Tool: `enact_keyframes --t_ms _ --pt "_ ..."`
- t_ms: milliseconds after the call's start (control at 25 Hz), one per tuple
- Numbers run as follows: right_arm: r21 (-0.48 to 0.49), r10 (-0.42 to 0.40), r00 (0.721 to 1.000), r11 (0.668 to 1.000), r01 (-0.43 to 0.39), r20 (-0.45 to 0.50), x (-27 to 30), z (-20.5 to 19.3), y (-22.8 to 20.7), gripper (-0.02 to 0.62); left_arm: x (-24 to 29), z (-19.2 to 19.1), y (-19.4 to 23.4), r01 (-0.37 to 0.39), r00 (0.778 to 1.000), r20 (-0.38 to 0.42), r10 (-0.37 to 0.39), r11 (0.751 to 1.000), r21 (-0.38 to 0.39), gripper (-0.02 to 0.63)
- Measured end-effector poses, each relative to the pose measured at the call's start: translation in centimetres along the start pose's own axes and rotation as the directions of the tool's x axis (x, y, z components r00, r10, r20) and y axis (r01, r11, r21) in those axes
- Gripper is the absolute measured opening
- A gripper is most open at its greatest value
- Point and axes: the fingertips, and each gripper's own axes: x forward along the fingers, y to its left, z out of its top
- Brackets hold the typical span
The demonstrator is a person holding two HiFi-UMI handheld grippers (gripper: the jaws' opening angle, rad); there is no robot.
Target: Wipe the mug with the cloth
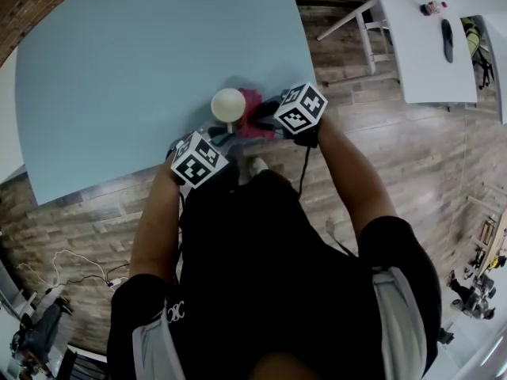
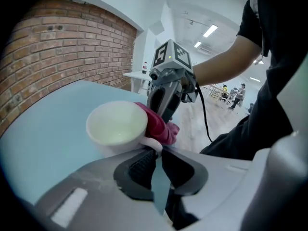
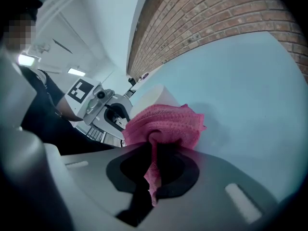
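Observation:
A cream mug (image 1: pixel 228 103) stands near the front edge of the light blue table (image 1: pixel 119 70). My left gripper (image 2: pixel 155 150) is shut on the mug's handle (image 2: pixel 150 145), and the mug (image 2: pixel 117 126) sits just beyond its jaws. My right gripper (image 3: pixel 155 146) is shut on a pink cloth (image 3: pixel 166 123), which bunches out past the jaws. The cloth (image 2: pixel 158 123) presses against the mug's side nearest the right gripper (image 1: pixel 273 111). In the right gripper view only a pale sliver of the mug (image 3: pixel 156 97) shows above the cloth.
A brick wall (image 2: pixel 53 47) runs behind the table. White tables (image 1: pixel 432 38) stand on the wooden floor (image 1: pixel 396 125) to the right. Cables (image 1: pixel 71 271) lie on the floor at lower left. The blue tabletop stretches wide to the left of the mug.

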Motion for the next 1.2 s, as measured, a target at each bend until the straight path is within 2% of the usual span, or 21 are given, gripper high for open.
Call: enact_keyframes --t_ms 80,320,480,600,680,800,880,960,1040,1200 --pt "0.0 -0.018 0.999 1.0 0.018 0.037 0.7 0.2 0.5 0.037 0.4 0.6 0.2 -0.013 1.0 0.015 0.013 1.0 0.004 0.046" --pt "0.013 -0.11 0.985 0.994 0.109 0.133 0.5 1.0 0.5 0.037 0.4 2.0 0.7 -0.04 0.994 0.099 0.044 0.998 -0.044 0.054" --pt "0.039 -0.14 0.974 0.99 0.136 0.179 -0.3 0.8 -0.3 0.037 -0.1 1.2 0.1 -0.092 0.988 0.115 0.099 0.994 -0.058 0.14" --pt "0.049 -0.157 0.969 0.987 0.15 0.193 -0.6 1.2 -0.6 0.037 -1.3 -0.6 -0.1 -0.119 0.988 0.095 0.124 0.991 -0.06 0.161" --pt "0.044 -0.169 0.966 0.986 0.163 0.194 -0.5 1.4 -0.7 0.037 -2.6 -1.6 1.1 -0.167 0.981 0.094 0.172 0.984 -0.061 0.17" --pt "0.058 -0.195 0.957 0.981 0.187 0.213 -0.5 1.6 -1.1 0.037 -4.3 -2.0 4.7 -0.268 0.955 0.118 0.274 0.962 -0.059 0.179" --pt "0.09 -0.223 0.943 0.974 0.207 0.245 -0.7 2.1 -1.5 0.037 -5.0 -1.6 7.0 -0.318 0.94 0.12 0.319 0.948 -0.028 0.184" --pt "0.121 -0.255 0.927 0.966 0.23 0.276 -0.9 2.7 -1.9 0.037 -5.3 -0.8 8.7 -0.332 0.937 0.123 0.327 0.943 0.025 0.207" --pt "0.139 -0.288 0.912 0.956 0.257 0.293 -0.9 3.3 -2.3 0.037 -5.1 -0.1 9.9 -0.307 0.947 0.122 0.297 0.948 0.08 0.239" --pt "0.145 -0.319 0.903 0.947 0.288 0.289 -0.7 4.1 -3.0 0.037 -4.3 0.6 10.9 -0.192 0.98 0.091 0.177 0.96 0.205 0.322"
